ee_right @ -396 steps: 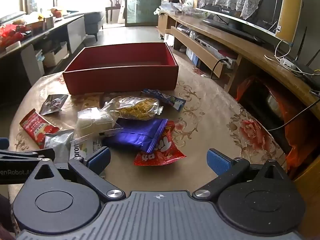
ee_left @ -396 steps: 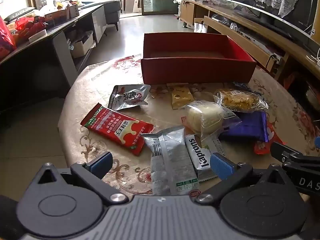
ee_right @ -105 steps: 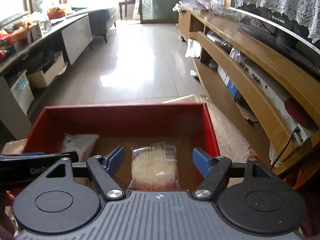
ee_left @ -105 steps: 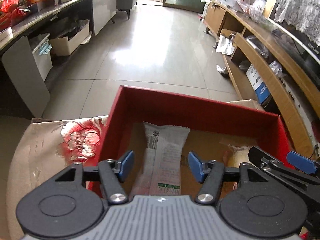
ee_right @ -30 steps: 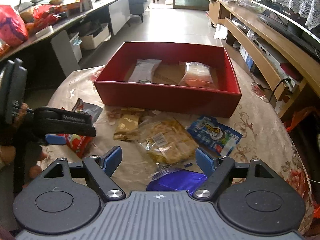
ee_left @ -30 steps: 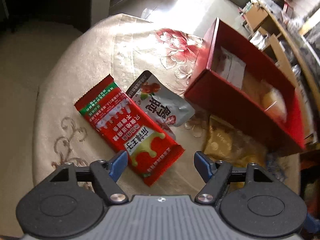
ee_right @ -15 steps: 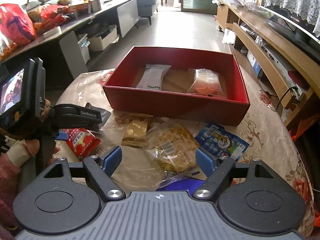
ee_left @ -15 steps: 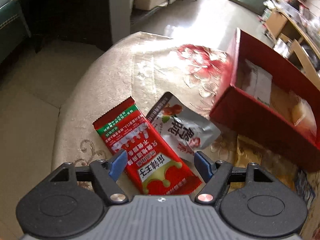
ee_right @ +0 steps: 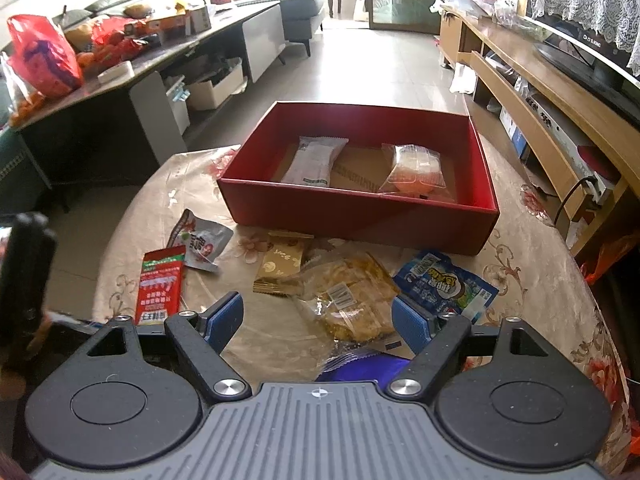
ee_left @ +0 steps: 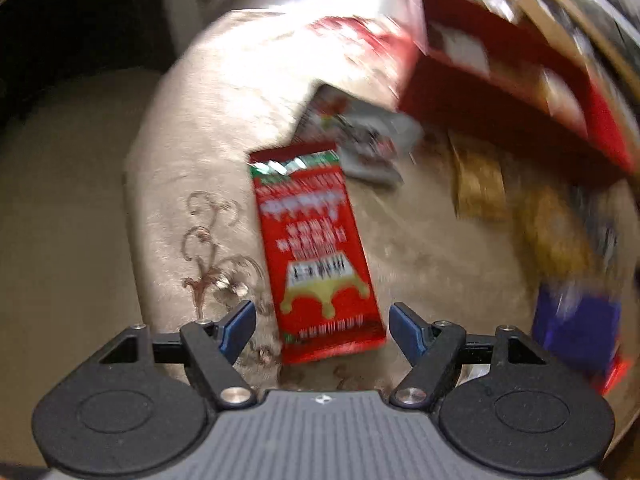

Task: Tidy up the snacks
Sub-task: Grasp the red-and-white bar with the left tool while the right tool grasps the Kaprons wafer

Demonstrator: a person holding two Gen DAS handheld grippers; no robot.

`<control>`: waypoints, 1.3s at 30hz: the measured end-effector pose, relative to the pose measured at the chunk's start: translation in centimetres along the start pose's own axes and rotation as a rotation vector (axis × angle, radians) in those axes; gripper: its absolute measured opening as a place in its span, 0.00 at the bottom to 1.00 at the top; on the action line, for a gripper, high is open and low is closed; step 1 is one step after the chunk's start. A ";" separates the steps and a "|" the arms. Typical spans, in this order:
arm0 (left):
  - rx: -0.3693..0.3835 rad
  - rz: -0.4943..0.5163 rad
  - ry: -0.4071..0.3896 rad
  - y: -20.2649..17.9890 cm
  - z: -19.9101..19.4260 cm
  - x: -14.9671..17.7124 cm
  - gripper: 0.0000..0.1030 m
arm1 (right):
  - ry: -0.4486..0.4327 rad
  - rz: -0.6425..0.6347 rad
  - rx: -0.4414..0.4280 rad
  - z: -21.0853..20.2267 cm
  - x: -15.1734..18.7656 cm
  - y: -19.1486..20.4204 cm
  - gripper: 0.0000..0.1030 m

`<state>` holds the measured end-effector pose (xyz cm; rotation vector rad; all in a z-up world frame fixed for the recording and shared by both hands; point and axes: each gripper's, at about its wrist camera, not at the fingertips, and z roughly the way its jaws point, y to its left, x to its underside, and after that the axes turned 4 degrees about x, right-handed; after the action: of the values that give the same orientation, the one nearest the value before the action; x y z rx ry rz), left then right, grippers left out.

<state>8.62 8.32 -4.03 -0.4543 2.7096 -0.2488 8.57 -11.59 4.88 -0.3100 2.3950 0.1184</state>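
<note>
Your left claw is pointing steeply down at the tabletop, its jaws standing wide and gripping nothing; the long red packet is lying flat between and just ahead of the blue pads, which are not pressing on it. That view is blurring, so the print on the packet cannot be read. A silver pouch is lying just beyond the packet's far end, and whether the two are touching cannot be told. Your right claw is also standing wide and holding nothing, hanging above a clear bag of yellow snacks. A gold packet is lying to the left of that bag, a blue packet to its right, and a purple bag is showing at the claw's base. The red box is sitting at the far side of the tabletop, holding a white packet on its left and a clear-wrapped cake on its right, the two lying apart.
</note>
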 end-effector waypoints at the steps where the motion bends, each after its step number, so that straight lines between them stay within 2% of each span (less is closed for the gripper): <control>1: 0.008 -0.043 -0.020 0.3 0.0 -0.1 0.70 | 0.001 -0.002 -0.002 0.0 0.0 0.1 0.84; 4: -0.020 -0.094 -0.035 -0.2 1.3 -0.4 0.70 | 0.009 -0.009 -0.008 0.2 0.1 0.5 0.84; 7: -0.098 -0.048 -0.062 -1.8 1.9 0.3 0.70 | 0.012 -0.024 -0.004 0.3 0.3 0.8 0.84; 10: -0.145 -0.012 -0.083 -2.0 1.8 0.8 0.56 | 0.014 -0.019 0.008 0.2 0.4 0.3 0.84; 12: -0.130 0.000 -0.082 -1.4 1.4 1.0 0.48 | 0.014 -0.009 0.016 0.1 0.4 0.0 0.84; 15: -0.110 0.006 -0.067 -0.6 0.6 1.3 0.46 | 0.013 -0.012 0.022 0.0 0.6 0.0 0.84; 19: -0.071 0.090 -0.051 -0.1 -0.1 2.8 0.46 | 0.038 -0.022 0.042 0.0 1.7 0.7 0.84; 24: -0.034 0.192 -0.054 -0.2 -0.6 4.4 0.48 | 0.126 -0.001 0.055 0.6 5.2 1.8 0.84; 28: -0.014 0.188 -0.070 0.2 -1.1 4.6 0.52 | 0.207 0.117 0.045 1.9 7.2 2.3 0.84; 31: 0.002 0.160 -0.076 0.5 -1.1 4.2 0.53 | 0.228 0.211 0.028 2.7 7.8 3.3 0.84; 37: 0.035 0.140 -0.074 0.9 -1.0 3.9 0.60 | 0.242 0.206 0.085 4.6 8.5 6.6 0.84; 39: 0.040 0.149 -0.072 0.8 -0.9 3.8 0.64 | 0.243 0.163 0.133 5.3 9.0 7.3 0.87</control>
<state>4.69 7.85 -4.72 -0.2432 2.6469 -0.2398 3.64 -5.29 -5.11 -0.0696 2.6528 -0.0051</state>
